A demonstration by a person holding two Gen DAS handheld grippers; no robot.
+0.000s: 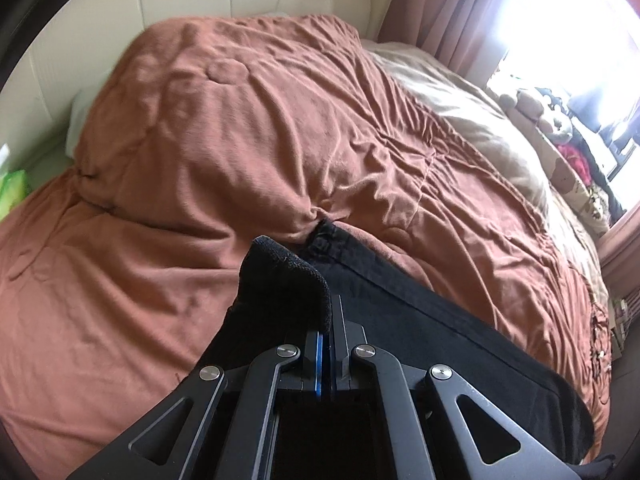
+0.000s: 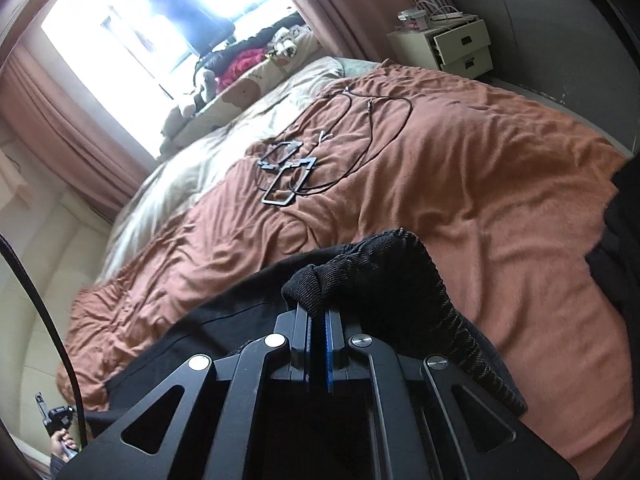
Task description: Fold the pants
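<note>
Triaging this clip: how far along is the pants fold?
Done: both grasps made. The left gripper and right gripper are each shut on bunched black pants, lifted above the brown comforter. In hand: carrying those ends. Left: no finished fold shows; the rest still lies stretched out, so folding and laying flat remain.

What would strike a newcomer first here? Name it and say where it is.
The black pants, pinched in the closed jaws of both the left gripper and the right gripper, fill the near foreground. Behind them the rumpled rust-brown blanket covers the bed, with black cables lying on it in the right wrist view.
</note>
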